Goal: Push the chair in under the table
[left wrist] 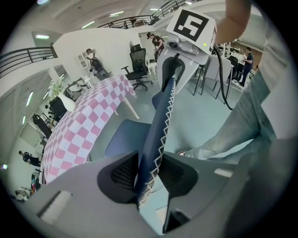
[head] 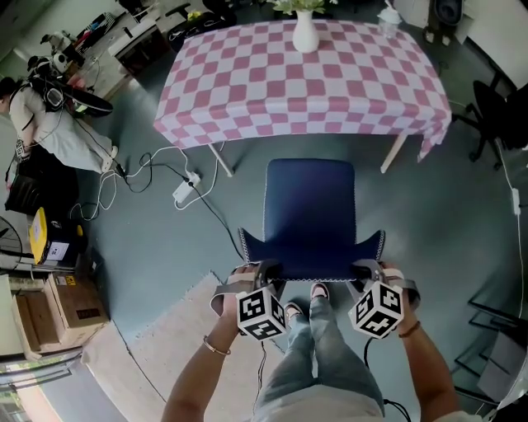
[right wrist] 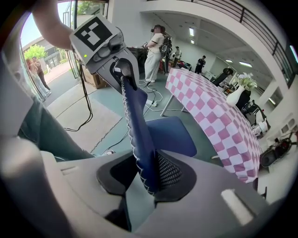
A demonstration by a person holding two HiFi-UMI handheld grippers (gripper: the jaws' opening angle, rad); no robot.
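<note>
At the bottom of the head view, the left gripper (head: 262, 270) and the right gripper (head: 363, 270) sit on the two top corners of the backrest (head: 312, 257) of the chair (head: 309, 210). In the left gripper view the left gripper (left wrist: 149, 174) is closed on the stitched blue edge, with a pad against each face. In the right gripper view the right gripper (right wrist: 144, 174) also clamps that edge, which lies hard against the pad on the table side.

The step in hand looks like the grip just before the push. The chair stands in the lower middle of the frame with its seat pointing up the picture. A strip of bare floor lies between the seat front and the table (head: 305, 91), so it is not under the table yet.

The next move calls for an even push from both hands, straight up the frame. The seat should pass between the two white legs that show below the checked cloth. An uneven push would probably turn the chair toward one leg.

At the lower left, a cardboard box (head: 78, 301) sits closed, so I cannot tell what is in it. Farthest off, at top centre on the table, a white vase (head: 305, 33) holds flowers (head: 301, 5).
</note>
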